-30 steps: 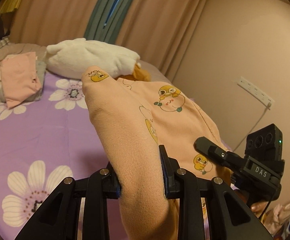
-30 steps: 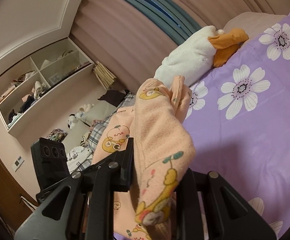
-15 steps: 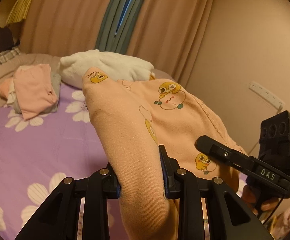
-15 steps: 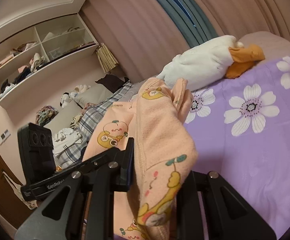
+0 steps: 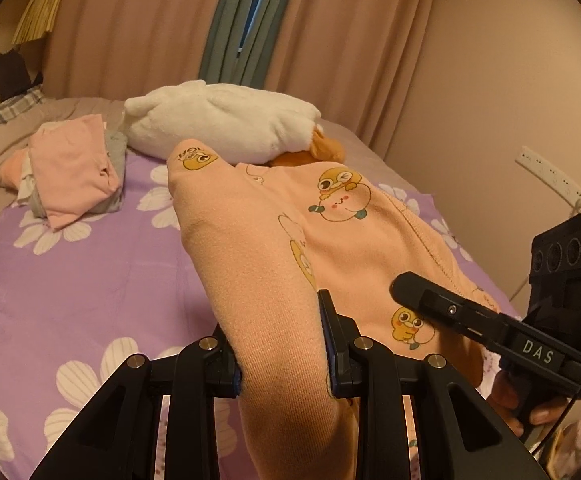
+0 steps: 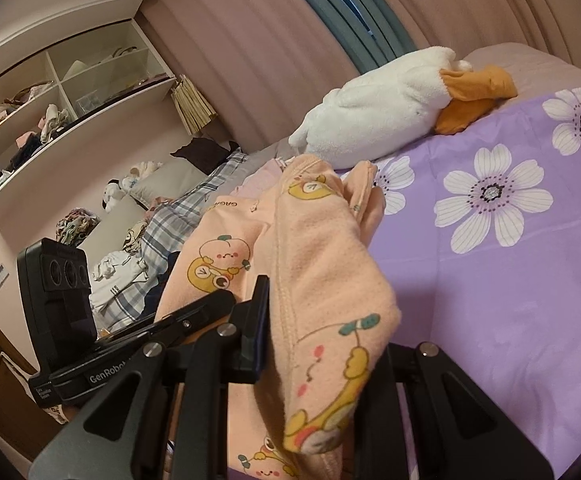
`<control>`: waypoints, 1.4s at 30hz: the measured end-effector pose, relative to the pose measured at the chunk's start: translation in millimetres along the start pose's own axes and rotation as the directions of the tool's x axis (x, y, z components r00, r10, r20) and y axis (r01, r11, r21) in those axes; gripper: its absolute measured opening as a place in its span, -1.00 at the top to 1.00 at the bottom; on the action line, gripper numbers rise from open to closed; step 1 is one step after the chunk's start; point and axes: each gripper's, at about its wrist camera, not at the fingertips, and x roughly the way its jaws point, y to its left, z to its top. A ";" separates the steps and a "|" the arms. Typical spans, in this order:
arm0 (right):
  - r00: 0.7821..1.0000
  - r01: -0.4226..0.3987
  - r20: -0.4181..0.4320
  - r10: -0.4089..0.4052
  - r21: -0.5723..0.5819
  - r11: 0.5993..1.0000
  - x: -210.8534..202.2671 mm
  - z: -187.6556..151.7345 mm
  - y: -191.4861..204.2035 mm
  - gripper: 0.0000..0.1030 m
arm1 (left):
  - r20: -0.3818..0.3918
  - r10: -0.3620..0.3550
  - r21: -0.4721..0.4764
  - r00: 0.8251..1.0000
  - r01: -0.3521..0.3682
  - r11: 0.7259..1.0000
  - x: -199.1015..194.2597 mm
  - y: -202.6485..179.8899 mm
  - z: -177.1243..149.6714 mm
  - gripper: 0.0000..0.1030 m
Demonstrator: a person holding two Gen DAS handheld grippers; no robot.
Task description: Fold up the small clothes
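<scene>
Peach-coloured knit fabric printed with yellow cartoon figures fills the lower centre of both views: a small garment [image 5: 290, 264] is held up above the purple flowered bedspread [image 5: 70, 280]. In the left wrist view, the left gripper [image 5: 280, 356] is seen at the bottom of the frame, its two fingers pressed against a thick fold of the garment from either side, so the cloth is pinched between them. The right gripper [image 5: 470, 320] is seen at the lower right of that frame, lying against the far edge of the same garment, a hand [image 5: 530, 404] partly visible beneath it.

In the right wrist view, the right gripper [image 6: 314, 344] is closed on a bunched hem of the garment [image 6: 318, 264], which drapes over and hides its right-hand finger. The left gripper [image 6: 138, 344] appears at the lower left of that frame.

A white plush toy [image 5: 218, 120] with orange parts is seen in the upper centre of the left wrist view, lying on the bed, and a pile of folded pink clothes [image 5: 74, 168] is seen at the left, just beside the toy. Wall shelves [image 6: 50, 92] are seen at the upper left of the right wrist view.
</scene>
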 end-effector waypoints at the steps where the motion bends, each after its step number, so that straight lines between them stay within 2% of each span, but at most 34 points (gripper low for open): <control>1: 1.000 0.007 -0.003 -0.007 0.000 1.000 1.5 -0.4 -1.4 0.56 | -0.005 0.004 0.006 1.000 -0.004 1.000 2.3 0.0 0.3 0.47; 11: 0.997 0.066 -0.039 -0.065 0.028 0.997 23.6 -4.3 -11.0 0.57 | -0.067 0.061 0.009 0.996 -0.061 0.998 23.9 3.2 -1.7 0.47; 19: 0.996 0.058 -0.069 -0.055 0.038 0.998 35.4 -10.5 -13.3 0.57 | -0.100 0.019 -0.062 0.995 -0.025 0.998 27.5 24.3 -6.2 0.47; 25: 0.993 0.078 -0.087 -0.075 0.031 0.996 43.6 -15.5 -13.3 0.57 | -0.114 0.065 -0.037 0.991 -0.070 0.997 30.1 19.8 -8.3 0.47; 30: 0.993 0.087 -0.079 -0.085 0.029 0.996 43.8 -18.9 -18.8 0.57 | -0.101 0.063 -0.002 0.993 -0.063 0.998 34.1 19.7 -13.3 0.47; 32: 0.989 0.116 -0.092 -0.113 0.028 0.993 49.6 -21.4 -22.5 0.57 | -0.131 0.036 -0.027 0.991 -0.040 0.999 43.1 28.4 -15.9 0.47; 37: 0.975 0.155 -0.170 -0.146 0.042 0.987 71.8 -37.2 -37.5 0.57 | -0.220 0.002 -0.079 0.976 -0.020 0.997 70.1 51.0 -34.7 0.47; 38: 0.968 0.168 -0.200 -0.155 0.054 0.984 78.9 -43.0 -43.6 0.57 | -0.254 -0.015 -0.109 0.967 -0.013 0.994 79.6 58.9 -41.9 0.47; 40: 0.946 0.206 -0.270 -0.177 0.081 0.975 92.9 -55.4 -55.8 0.57 | -0.336 -0.038 -0.172 0.941 -0.022 0.985 99.3 73.9 -58.4 0.46; 41: 0.929 0.231 -0.317 -0.191 0.093 0.968 102.1 -63.9 -63.9 0.57 | -0.393 -0.037 -0.189 0.919 -0.042 0.981 112.7 81.8 -71.6 0.44; 42: 0.912 0.249 -0.360 -0.199 0.099 0.963 111.2 -73.9 -71.8 0.58 | -0.428 -0.033 -0.194 0.903 -0.056 0.979 121.0 86.6 -80.1 0.38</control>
